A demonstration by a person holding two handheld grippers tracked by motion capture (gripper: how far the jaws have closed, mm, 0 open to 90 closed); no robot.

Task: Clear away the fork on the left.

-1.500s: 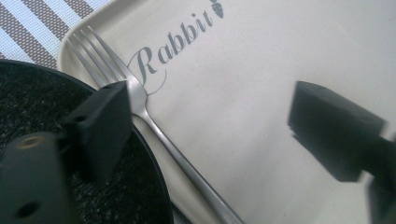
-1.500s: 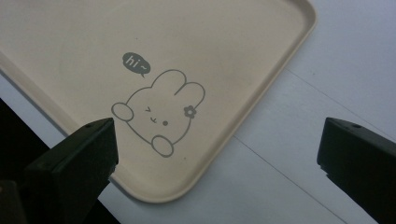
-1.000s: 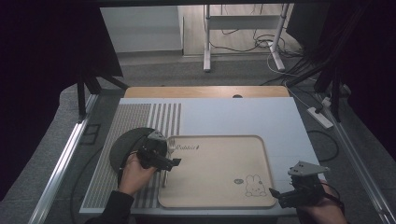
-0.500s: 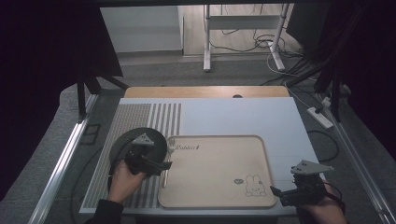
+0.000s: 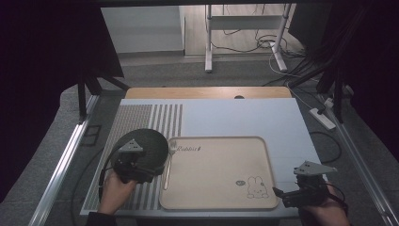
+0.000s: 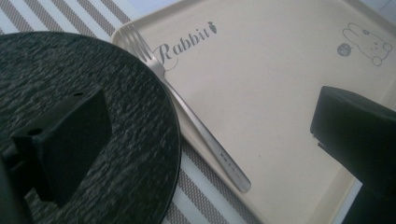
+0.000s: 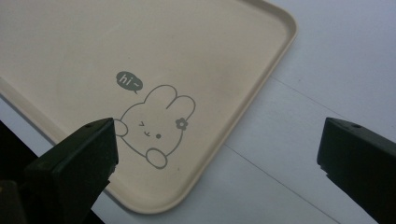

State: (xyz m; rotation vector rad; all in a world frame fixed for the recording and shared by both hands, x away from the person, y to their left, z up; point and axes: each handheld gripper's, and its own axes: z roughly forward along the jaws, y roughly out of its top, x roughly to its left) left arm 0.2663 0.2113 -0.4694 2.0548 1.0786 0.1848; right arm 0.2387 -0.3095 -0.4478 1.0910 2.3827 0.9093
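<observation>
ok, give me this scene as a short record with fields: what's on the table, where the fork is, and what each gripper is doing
tray: beige tray with rabbit print, on the table mat
plate: dark round plate, left of the tray
fork: fork lying along the tray's left rim, tines by the word Rabbit
left gripper: left gripper open, above the plate's edge and the fork
right gripper: right gripper open, over the tray's corner by the rabbit, holding nothing

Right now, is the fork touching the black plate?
Cannot tell. In the left gripper view the fork runs right beside the black plate, whose rim hides part of it, so neither gap nor contact shows.
</observation>
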